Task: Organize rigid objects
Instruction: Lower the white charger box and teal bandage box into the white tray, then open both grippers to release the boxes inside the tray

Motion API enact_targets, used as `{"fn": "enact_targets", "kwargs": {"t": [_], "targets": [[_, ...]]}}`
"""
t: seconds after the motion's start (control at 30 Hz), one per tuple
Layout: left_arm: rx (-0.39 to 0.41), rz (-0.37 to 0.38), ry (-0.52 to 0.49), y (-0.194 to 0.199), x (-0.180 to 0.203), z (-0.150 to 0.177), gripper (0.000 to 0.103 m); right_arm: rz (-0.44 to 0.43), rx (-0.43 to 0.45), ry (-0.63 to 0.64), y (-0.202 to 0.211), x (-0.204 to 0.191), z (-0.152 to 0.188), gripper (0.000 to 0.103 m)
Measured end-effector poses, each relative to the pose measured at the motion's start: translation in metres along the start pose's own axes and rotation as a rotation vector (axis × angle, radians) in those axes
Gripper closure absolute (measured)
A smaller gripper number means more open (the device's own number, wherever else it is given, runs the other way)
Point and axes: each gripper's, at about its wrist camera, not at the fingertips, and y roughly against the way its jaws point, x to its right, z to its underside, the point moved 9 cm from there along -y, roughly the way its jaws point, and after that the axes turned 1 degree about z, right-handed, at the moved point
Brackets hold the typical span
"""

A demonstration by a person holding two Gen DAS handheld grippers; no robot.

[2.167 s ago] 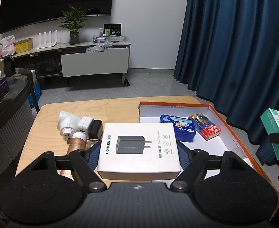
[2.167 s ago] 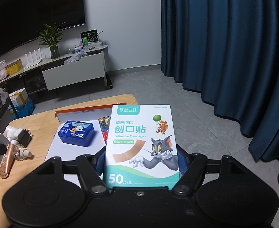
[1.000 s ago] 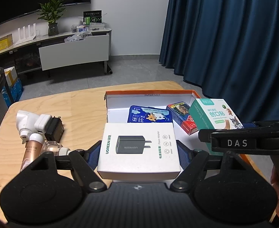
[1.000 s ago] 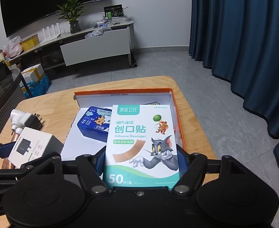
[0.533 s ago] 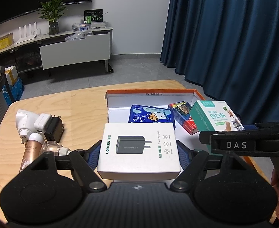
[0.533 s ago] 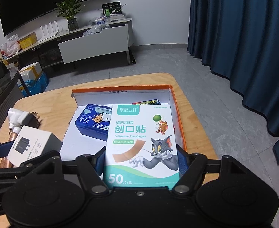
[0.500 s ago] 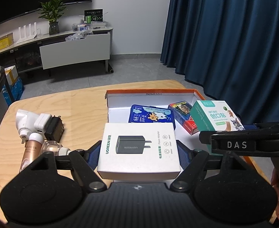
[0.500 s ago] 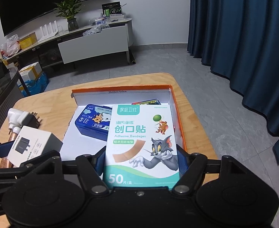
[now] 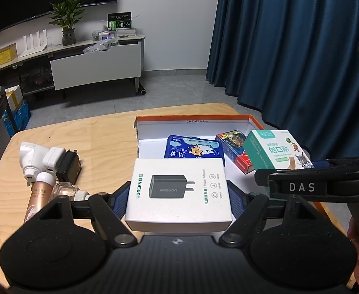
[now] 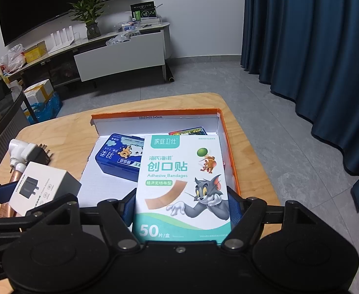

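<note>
Far left of the orange-rimmed box [image 9: 194,118], on the bare table [image 9: 101,137], I see the loose pile: white plug adapters [image 9: 38,158], a black adapter [image 9: 68,165], a rose-gold tube [image 9: 36,197] and a small glass bottle [image 9: 64,189], all touching or just beside one another. None of these is sorted yet.

My left tool [image 9: 178,203] has its pads pressed on both sides of the white charger box [image 9: 178,191], lid face up, carried level above the table at the box's near left corner. From the right wrist view the charger box sits just outside the tray's left wall, not yet over the white floor.

Inside the orange-rimmed box, toward its far wall: a blue tin [image 10: 120,158], and right of it a red card pack [image 9: 235,147], mostly hidden in the right wrist view.

My right tool [image 10: 182,210] grips the bandage box [image 10: 183,186] by its long sides, printed face up, held above the tray's near right part, in front of the card pack.

Step in hand, as I judge it: both cartons carried, placement pending. Next move calls for lowering the bandage box onto the clear floor in front of the red pack without riding on the tin, then shifting the charger box rightward over the wall into the open left-near floor. Risk: the two tools crowd each other over the tray.
</note>
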Motion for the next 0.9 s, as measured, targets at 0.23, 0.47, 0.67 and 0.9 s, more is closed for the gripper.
{"fn": "enact_targets", "kwargs": {"t": [0.23, 0.47, 0.67, 0.9], "targets": [[0.000, -0.001, 0.000, -0.0003, -0.0002, 0.0001, 0.024, 0.001, -0.001, -0.001, -0.0001, 0.0000, 0.0000, 0.019], [0.000, 0.000, 0.000, -0.0002, -0.0001, 0.0000, 0.024, 0.001, -0.001, -0.001, -0.0001, -0.0002, -0.0002, 0.019], [-0.001, -0.001, -0.001, -0.0019, -0.0009, 0.0001, 0.024, 0.001, 0.000, 0.000, 0.0000, -0.0002, -0.0003, 0.019], [0.001, -0.002, -0.002, -0.0019, -0.0009, -0.0002, 0.024, 0.001, 0.000, 0.001, 0.0000, -0.0003, -0.0005, 0.019]]}}
